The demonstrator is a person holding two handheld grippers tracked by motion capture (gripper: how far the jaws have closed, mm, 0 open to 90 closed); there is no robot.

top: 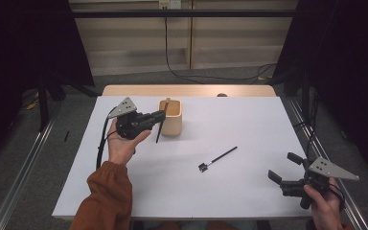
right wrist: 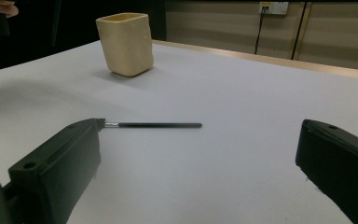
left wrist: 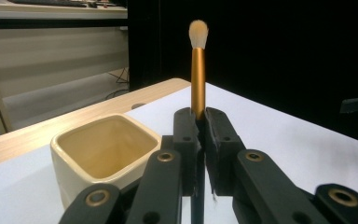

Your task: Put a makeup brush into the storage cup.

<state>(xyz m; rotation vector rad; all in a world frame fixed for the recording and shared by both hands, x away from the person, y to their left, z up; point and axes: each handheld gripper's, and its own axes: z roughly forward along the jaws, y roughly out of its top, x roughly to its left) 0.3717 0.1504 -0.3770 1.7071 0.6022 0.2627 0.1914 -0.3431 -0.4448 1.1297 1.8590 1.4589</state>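
While my left gripper [left wrist: 200, 140] pinches it between both jaws, the gold-handled brush [left wrist: 198, 79] stands upright in the left gripper view, its pale bristle tuft at the top and the metallic handle running down into the clamp. From the high view I see the same brush [top: 159, 130] as a dark thin shaft slanting down from the left gripper [top: 160, 115], right at the near left corner of the cream cup [top: 172, 122]; I cannot tell whether the shaft touches the cup wall. That cup [left wrist: 105, 151] is square-mouthed with rounded corners, hollow inside, and sits just left of the jaws in the left gripper view. My left hand [top: 122, 146] cradles the gripper from below, an orange-brown sleeve [top: 103, 196] trailing back toward me. Farther out on the white table [top: 249, 120], a second brush [top: 218, 159], black and slim, lies flat, well apart from the cup and pointing diagonally; in the right gripper view it [right wrist: 154, 125] lies crosswise beyond the left jaw, its head hidden behind that jaw. My right gripper [top: 282, 167] rests at the near right edge of the table, jaws spread wide with nothing between them, held by my right hand [top: 323, 206].
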